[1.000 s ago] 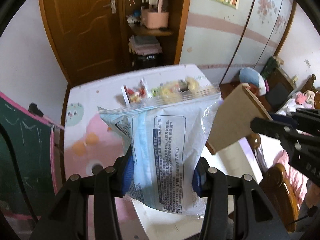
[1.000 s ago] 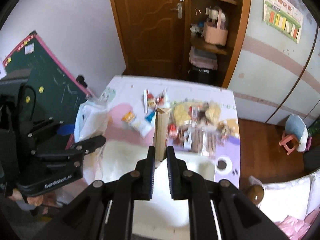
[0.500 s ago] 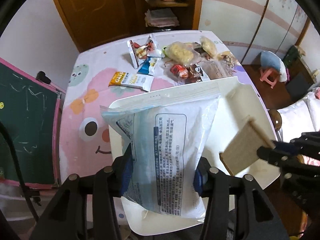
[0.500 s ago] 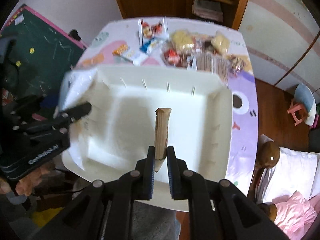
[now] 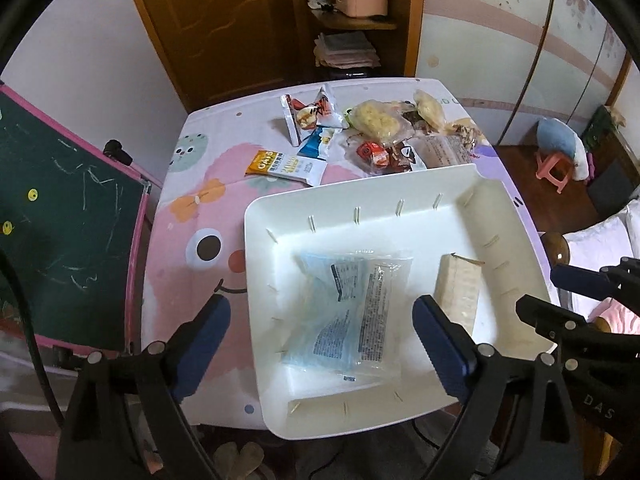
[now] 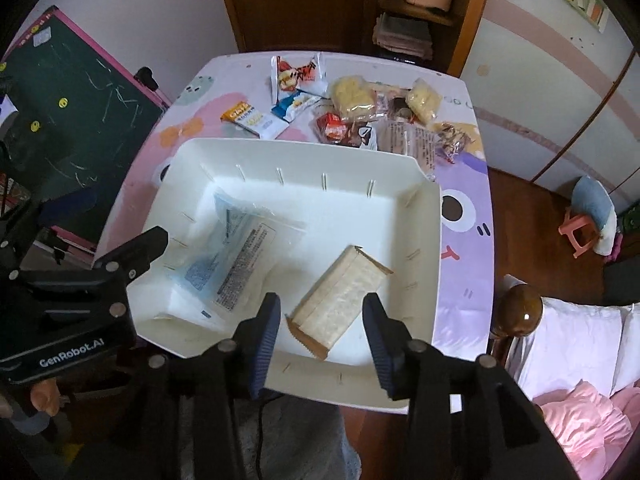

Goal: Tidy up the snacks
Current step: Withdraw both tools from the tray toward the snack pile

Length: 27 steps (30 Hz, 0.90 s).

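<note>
A: What do the two grippers do at this moment?

B: The left gripper (image 5: 320, 336) hangs above the white tray (image 5: 360, 204), and its jaws are opening. They stand wide apart and press on nothing. The blue and clear snack bag (image 5: 352, 304) lies flat on the tray floor under them, free of both pads.

A: And the right one?

B: The right gripper (image 6: 320, 320) is also over the tray, at the near edge. Its jaws are opening too. The tan wafer packet (image 6: 340, 296) lies between the two fingers in the right wrist view, but the pads do not touch it. It rests on the tray floor, tilted, with its far end toward 1 o'clock.

A: Where do the two snacks lie in the tray?

B: In the right wrist view the bag is at about 9 o'clock from the tray's middle and the packet at about 5 o'clock. They are near each other; I cannot tell if they touch.

A: Are other snacks outside the tray?

B: Yes. On the table (image 5: 184, 264), beyond the tray's far rim toward 12 o'clock, there is a pile of snacks (image 5: 384, 128): yellow puffed ones in clear bags and small red wrappers. An orange and white packet (image 5: 286, 166) lies alone at about 11 o'clock, near the tray's far left corner.

A: What stands beside the table?

B: A green chalkboard (image 5: 60, 216) with a pink frame, at 9 o'clock.
</note>
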Each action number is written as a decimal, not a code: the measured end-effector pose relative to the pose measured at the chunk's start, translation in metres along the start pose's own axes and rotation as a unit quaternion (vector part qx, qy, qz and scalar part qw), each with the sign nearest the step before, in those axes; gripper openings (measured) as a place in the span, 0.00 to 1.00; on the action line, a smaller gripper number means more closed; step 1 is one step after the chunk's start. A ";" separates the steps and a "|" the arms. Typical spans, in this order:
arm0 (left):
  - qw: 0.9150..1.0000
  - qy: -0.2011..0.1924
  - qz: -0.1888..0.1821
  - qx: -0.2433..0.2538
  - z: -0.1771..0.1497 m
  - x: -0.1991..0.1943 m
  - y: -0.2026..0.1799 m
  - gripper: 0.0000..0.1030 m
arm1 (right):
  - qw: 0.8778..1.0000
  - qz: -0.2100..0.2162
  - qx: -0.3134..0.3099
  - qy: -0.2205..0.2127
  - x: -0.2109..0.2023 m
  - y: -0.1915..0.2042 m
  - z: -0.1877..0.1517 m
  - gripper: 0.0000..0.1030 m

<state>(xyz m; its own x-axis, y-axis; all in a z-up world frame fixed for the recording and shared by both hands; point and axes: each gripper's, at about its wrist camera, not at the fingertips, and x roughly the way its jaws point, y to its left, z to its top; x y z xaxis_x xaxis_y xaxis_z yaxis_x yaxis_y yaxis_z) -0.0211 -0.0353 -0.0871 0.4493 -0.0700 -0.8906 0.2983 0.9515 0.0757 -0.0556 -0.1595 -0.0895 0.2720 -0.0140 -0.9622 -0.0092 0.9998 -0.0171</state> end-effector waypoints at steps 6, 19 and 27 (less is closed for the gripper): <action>1.000 -0.004 -0.002 -0.011 -0.003 -0.018 0.002 0.89 | 1.000 0.018 0.007 -0.004 -0.015 0.002 -0.008 0.42; 0.998 -0.041 -0.035 -0.025 -0.001 -0.054 -0.003 0.89 | 0.999 0.017 0.012 -0.035 -0.043 -0.004 -0.014 0.42; 0.995 -0.088 -0.047 -0.028 0.002 -0.077 -0.012 0.89 | 0.999 0.001 0.002 -0.053 -0.055 -0.012 -0.015 0.42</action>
<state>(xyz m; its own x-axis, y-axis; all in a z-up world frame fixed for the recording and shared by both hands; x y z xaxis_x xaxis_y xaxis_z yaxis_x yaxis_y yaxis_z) -0.0580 -0.0420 -0.0184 0.5635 -0.2062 -0.8000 0.3010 0.9530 -0.0336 -0.0847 -0.1707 -0.0409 0.3715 -0.0109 -0.9284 -0.0067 0.9999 -0.0144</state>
